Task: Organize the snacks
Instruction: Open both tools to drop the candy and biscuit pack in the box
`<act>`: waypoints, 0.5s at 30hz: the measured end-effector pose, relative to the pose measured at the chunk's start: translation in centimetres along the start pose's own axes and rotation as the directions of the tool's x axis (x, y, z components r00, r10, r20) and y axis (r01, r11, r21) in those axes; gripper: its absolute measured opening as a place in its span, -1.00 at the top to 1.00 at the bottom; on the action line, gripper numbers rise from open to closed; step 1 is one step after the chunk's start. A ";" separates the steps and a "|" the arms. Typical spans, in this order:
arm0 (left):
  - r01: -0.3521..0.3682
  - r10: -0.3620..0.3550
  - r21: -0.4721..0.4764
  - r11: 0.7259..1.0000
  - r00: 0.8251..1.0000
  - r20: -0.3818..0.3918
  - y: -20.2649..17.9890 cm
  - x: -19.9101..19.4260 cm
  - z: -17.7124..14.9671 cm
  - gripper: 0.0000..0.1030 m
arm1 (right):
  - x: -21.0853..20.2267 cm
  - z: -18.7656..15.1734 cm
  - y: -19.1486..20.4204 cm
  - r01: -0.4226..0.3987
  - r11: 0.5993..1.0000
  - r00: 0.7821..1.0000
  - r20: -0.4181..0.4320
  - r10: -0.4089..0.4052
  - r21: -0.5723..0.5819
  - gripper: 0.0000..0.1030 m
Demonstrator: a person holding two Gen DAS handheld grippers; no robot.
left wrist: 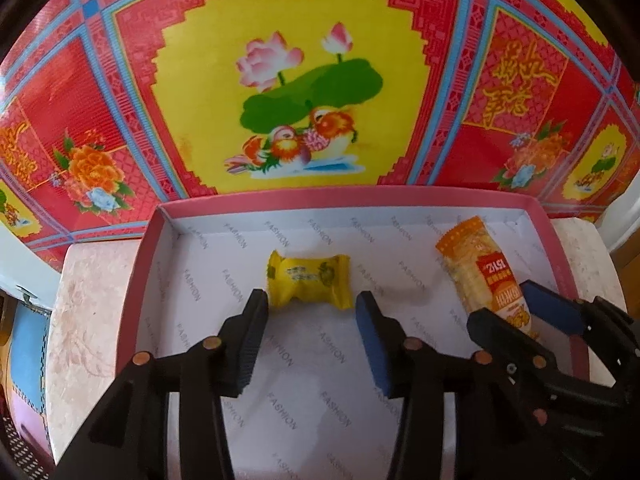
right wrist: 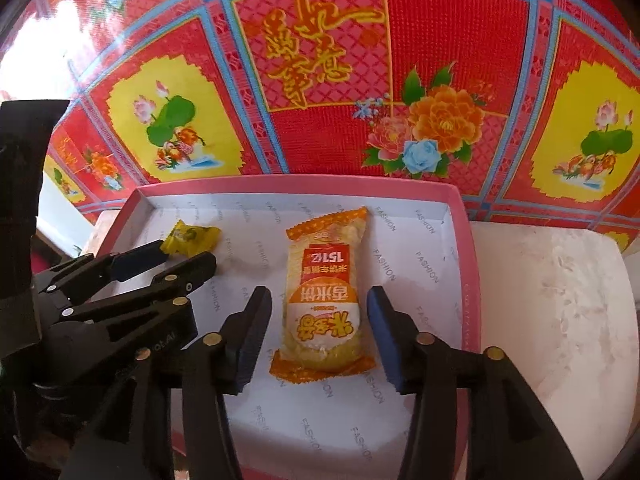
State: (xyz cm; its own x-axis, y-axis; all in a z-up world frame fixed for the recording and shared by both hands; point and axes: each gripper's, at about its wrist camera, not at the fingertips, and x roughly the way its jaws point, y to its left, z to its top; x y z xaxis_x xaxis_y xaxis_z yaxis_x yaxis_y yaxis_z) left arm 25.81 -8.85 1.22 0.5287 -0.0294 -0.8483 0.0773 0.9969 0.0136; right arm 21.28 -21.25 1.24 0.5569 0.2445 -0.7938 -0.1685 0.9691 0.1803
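The black two-finger left gripper (left wrist: 312, 312) and black two-finger right gripper (right wrist: 320, 320) are reaching forward side by side, jaws spread.

One yellow candy (left wrist: 307, 282), one rice cracker pack (right wrist: 326, 300) — one pink box (left wrist: 344, 198), two claws

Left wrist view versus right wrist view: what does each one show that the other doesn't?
Only the left wrist view shows the whole yellow candy lying between the left gripper fingers. Only the right wrist view shows the whole rice cracker pack, label readable, between the right gripper fingers, and bare table right of the box. Both show the pink box, both snacks inside it, both grippers open, and the red patterned cloth behind.
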 end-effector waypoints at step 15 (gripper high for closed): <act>0.014 -0.015 0.019 1.000 0.999 0.036 -1.1 -5.7 -3.2 0.06 | -4.7 -1.7 1.1 -0.038 0.999 0.999 0.039 0.038 0.008 -0.01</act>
State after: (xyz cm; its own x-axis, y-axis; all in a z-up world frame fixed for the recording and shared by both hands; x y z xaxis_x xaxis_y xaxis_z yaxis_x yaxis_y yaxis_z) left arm 19.99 -9.55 4.28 0.5573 -0.0470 -0.8290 0.1005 0.9949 0.0112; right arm 17.13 -21.44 4.20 0.5818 0.2818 -0.7630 -0.1828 0.9594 0.2150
